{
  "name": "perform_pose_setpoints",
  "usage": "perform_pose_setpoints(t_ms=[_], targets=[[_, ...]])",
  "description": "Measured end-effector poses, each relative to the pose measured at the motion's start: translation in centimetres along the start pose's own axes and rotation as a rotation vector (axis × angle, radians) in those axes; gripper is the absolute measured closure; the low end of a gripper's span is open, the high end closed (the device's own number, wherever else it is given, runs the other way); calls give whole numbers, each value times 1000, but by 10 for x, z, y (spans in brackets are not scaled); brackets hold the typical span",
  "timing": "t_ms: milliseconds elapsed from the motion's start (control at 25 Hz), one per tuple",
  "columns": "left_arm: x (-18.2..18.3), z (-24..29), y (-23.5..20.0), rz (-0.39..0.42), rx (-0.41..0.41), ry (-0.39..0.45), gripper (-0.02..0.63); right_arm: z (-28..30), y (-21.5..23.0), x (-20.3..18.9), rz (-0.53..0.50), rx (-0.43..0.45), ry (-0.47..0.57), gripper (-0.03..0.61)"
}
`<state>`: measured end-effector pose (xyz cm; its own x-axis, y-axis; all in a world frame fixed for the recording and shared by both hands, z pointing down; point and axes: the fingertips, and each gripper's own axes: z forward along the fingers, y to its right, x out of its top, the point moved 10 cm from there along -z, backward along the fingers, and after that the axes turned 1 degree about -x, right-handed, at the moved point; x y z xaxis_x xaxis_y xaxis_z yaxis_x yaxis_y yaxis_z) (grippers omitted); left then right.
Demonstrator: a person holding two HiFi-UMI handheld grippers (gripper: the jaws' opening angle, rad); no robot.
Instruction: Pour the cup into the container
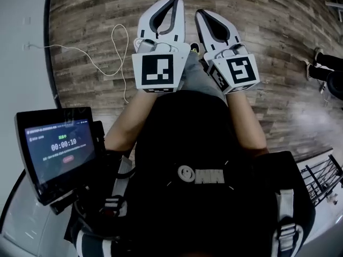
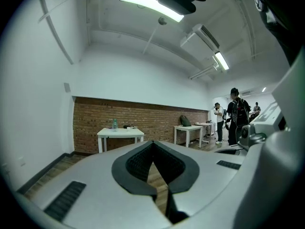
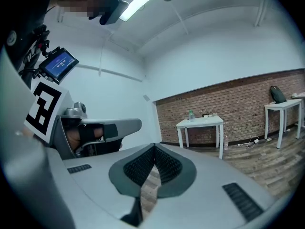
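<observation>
Closest to us, at our left side, a small screen [image 1: 59,146] shows a running timer, and a wire rack [image 1: 321,178] pokes in at lower right. Our own dark clothing fills the lower half of the head view.

Out in front we hold the left gripper [image 1: 172,0] and the right gripper [image 1: 206,14] side by side, near each other but not touching. Both sets of jaws are pressed together on nothing. Each gripper view shows the dark pads meeting, with only floorboards in the gap beneath them.

Below the grippers lies a wooden floor [image 1: 278,36] with a loose white cable [image 1: 115,47] trailing across it.

Well beyond, against a brick wall [image 2: 157,120], stands a white worktop [image 2: 120,133] carrying a bottle [image 2: 114,124] and a few small items. People [image 2: 237,116] stand further off, to the right in the left gripper view.

We judge the pour has not begun and that this is the approach. To do it well, we should:
- close in on the worktop squarely;
- spread one pair of jaws before reaching the cup, not at it;
- take the cup around its middle and keep it upright until its lip is over the container.

We cannot pick out the cup or the container in any view. The items beside the bottle are too small to name, so they may or may not be what we need. The head view never reaches that worktop.
</observation>
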<state>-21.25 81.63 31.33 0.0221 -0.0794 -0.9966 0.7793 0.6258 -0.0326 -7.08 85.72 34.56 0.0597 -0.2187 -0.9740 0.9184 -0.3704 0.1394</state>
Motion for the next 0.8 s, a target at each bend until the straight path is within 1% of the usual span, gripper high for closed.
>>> perform_pose_setpoints(t_ms=[80,160,320,480,640,800], targets=[[2,3,-2,20,9,5,615,2,6,2,1,-4,18,581],[5,19,0,38,11,1,615,6,25,6,8,-12,38,581],[8,85,20,39,13,-44,615,18,99,17,24,-7,52,581],[9,120,32,48,20,-75,615,18,148,22,61,-33,70,581],[10,145,29,56,4,-91,615,32,170,26,69,-45,53,581],[8,165,7,49,-3,-88,615,60,175,29,58,-46,32,581]])
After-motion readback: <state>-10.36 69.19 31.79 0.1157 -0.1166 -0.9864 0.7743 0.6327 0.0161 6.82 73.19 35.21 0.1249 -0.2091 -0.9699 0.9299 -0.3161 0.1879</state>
